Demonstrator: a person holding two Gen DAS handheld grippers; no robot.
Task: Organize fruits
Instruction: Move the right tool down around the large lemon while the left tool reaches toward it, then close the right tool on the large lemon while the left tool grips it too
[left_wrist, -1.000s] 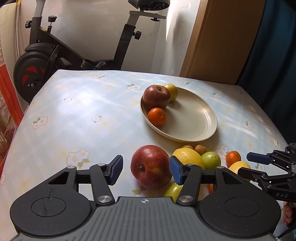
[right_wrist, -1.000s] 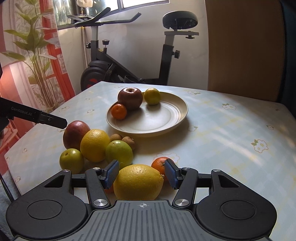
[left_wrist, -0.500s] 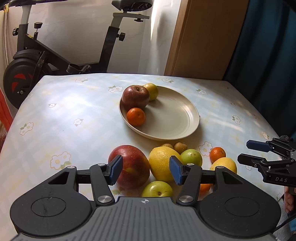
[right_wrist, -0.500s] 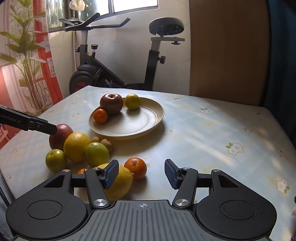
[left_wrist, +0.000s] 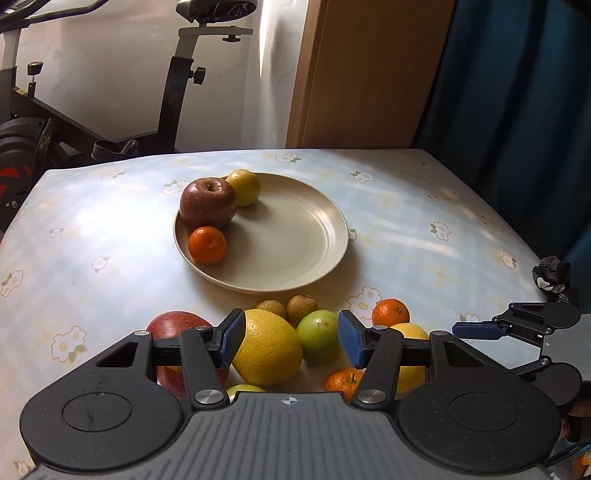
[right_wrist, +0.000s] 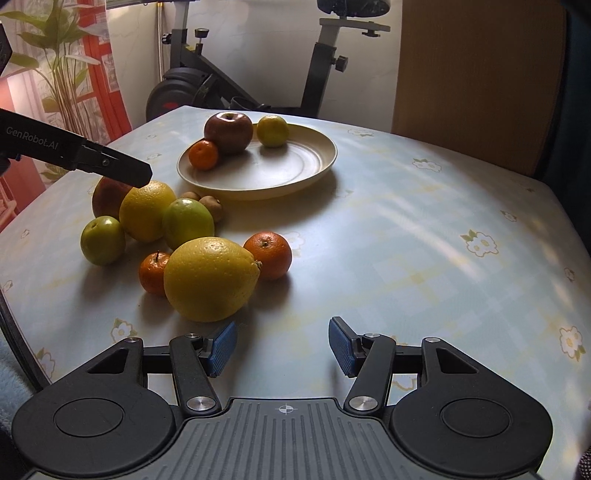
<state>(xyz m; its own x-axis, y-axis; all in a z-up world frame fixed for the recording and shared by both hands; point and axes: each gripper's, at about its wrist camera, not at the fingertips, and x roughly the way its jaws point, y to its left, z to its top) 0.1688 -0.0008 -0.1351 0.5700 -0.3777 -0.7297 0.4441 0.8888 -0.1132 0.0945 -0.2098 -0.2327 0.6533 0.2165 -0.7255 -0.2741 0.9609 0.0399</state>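
Note:
A beige plate (left_wrist: 295, 236) (right_wrist: 306, 166) holds a red apple (left_wrist: 208, 202), a yellow-green fruit (left_wrist: 243, 187) and a small orange (left_wrist: 207, 245). Loose fruit lies in front of it on the table: a large yellow citrus (left_wrist: 267, 347), a green fruit (left_wrist: 319, 334), a red apple (left_wrist: 173, 328), small oranges (left_wrist: 390, 313) and a big lemon (right_wrist: 210, 278). My left gripper (left_wrist: 291, 341) is open, its jaws around the yellow citrus and green fruit. My right gripper (right_wrist: 282, 347) is open and empty, just short of the lemon.
Two small brown fruits (left_wrist: 288, 306) lie by the plate's near rim. An exercise bike (right_wrist: 236, 85) stands behind the table. A wooden panel (left_wrist: 369, 74) and dark curtain (left_wrist: 517, 92) are at the back right. A plant (right_wrist: 62, 74) stands at the left.
My left gripper has shifted right, from around the red apple to around the yellow citrus. My right gripper has drawn back from the lemon, which now lies ahead of its fingertips.

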